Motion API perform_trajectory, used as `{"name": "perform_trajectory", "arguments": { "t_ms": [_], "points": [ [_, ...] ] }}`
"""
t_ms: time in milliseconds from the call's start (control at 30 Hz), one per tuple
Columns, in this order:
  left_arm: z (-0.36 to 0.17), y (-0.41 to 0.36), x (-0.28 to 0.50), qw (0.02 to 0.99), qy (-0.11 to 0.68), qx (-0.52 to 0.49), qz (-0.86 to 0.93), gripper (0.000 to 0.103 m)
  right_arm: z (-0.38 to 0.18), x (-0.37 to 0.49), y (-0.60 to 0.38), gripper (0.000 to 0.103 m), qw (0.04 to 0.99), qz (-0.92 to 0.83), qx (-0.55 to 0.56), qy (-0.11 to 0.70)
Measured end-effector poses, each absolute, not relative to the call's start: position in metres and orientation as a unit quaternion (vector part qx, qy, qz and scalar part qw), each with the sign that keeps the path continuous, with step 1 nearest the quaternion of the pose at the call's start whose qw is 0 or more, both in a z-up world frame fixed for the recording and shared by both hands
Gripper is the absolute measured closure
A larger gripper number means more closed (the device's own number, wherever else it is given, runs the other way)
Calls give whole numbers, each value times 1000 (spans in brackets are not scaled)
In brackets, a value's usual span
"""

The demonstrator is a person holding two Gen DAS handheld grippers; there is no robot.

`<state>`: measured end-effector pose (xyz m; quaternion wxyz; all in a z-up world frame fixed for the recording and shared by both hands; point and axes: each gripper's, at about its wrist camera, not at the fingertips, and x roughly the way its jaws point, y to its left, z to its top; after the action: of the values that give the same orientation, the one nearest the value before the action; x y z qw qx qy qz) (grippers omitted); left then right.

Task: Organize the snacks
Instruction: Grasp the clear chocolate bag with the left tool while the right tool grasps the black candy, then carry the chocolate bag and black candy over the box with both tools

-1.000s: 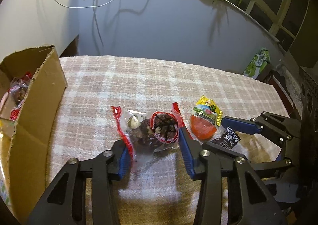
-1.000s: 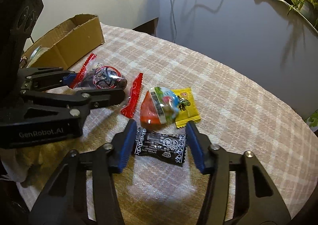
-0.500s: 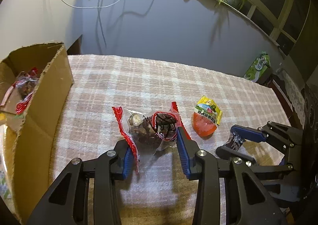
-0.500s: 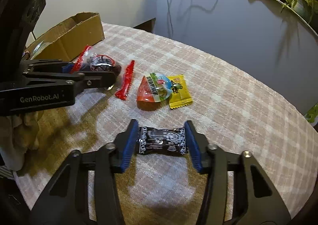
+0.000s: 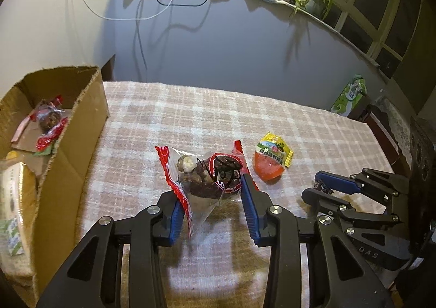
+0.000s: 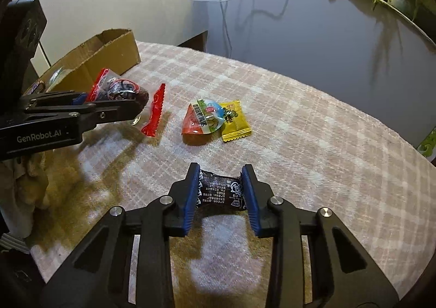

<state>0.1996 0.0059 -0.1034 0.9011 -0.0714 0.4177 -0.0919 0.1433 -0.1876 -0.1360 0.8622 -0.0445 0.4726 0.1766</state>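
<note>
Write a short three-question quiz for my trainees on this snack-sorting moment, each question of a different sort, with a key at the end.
1. True or false: the right gripper is shut on the black candy wrapper.
2. Multiple choice: the left gripper holds (A) a yellow sachet, (B) the clear bag of dark snacks with red ends, (C) nothing.
3. Fill in: the orange cone-shaped snack lies on the checked cloth, overlapping the ____ packet.

Key: 1 true; 2 B; 3 yellow.
</note>
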Motion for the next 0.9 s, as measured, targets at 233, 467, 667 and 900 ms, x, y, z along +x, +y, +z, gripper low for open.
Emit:
{"name": "perform_trajectory", "arguments": {
  "t_ms": [233,467,667,900],
  "points": [
    [-84,13,188,910,397,-74,-91,66,-115,137,-187,70,872,179,-47,454],
    [-60,32,170,922,371,-81,-82,66,-82,141,-167,70,881,200,-52,425],
    [-45,59,157,929,354,-86,-64,66,-51,152,-132,70,888,226,-60,395],
    [-34,92,150,935,339,-93,-40,66,-28,173,-84,70,889,256,-71,373]
  ]
}}
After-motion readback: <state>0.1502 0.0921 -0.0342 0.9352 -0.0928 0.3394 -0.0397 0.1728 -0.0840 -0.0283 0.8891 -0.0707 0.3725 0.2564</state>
